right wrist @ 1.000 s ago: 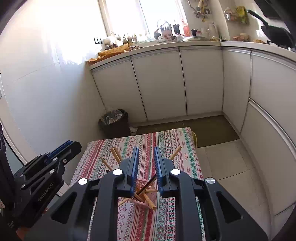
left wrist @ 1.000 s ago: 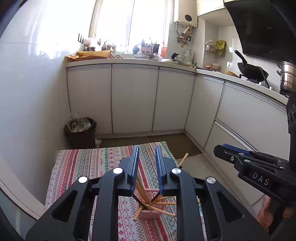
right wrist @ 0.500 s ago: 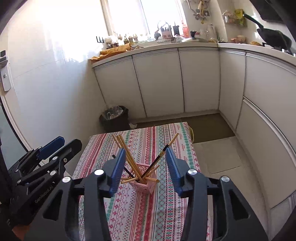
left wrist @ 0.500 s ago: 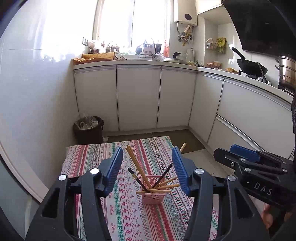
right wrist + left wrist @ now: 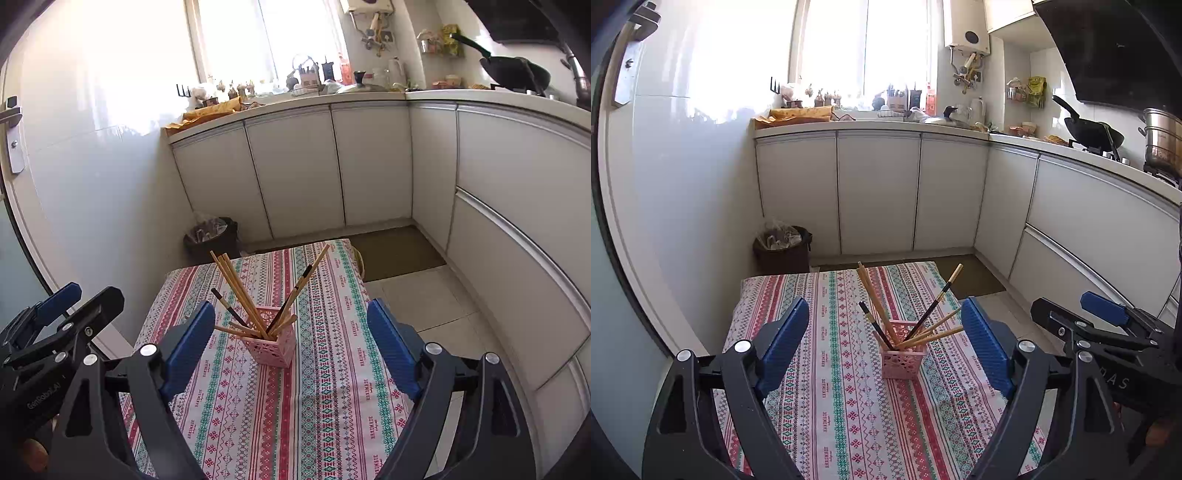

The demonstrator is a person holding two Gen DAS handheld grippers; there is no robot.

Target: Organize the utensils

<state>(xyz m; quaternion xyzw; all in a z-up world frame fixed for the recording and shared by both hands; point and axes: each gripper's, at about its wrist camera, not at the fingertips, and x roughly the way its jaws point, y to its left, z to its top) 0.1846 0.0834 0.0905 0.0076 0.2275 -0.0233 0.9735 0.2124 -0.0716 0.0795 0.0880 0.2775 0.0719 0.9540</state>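
Note:
A pink lattice holder (image 5: 900, 350) (image 5: 271, 345) stands upright on the patterned tablecloth (image 5: 849, 406) (image 5: 314, 387), with several wooden and dark-tipped chopsticks (image 5: 875, 299) (image 5: 236, 291) fanned out of it. My left gripper (image 5: 886, 343) is back from the holder, its jaws opening wide, nothing between the blue pads. My right gripper (image 5: 291, 343) is likewise back from it, jaws opening, nothing held. Each gripper shows at the edge of the other's view: the right one (image 5: 1108, 332), the left one (image 5: 55, 317).
White kitchen cabinets (image 5: 879, 192) run along the back and right. A dark bin (image 5: 783, 247) stands on the floor by the wall beyond the table. A wok (image 5: 1093, 134) and a steel pot (image 5: 1161, 144) sit on the counter at right.
Both grippers went from nearly shut around the chopsticks to wide open and drew back from the holder; the chopsticks now stand free in it.

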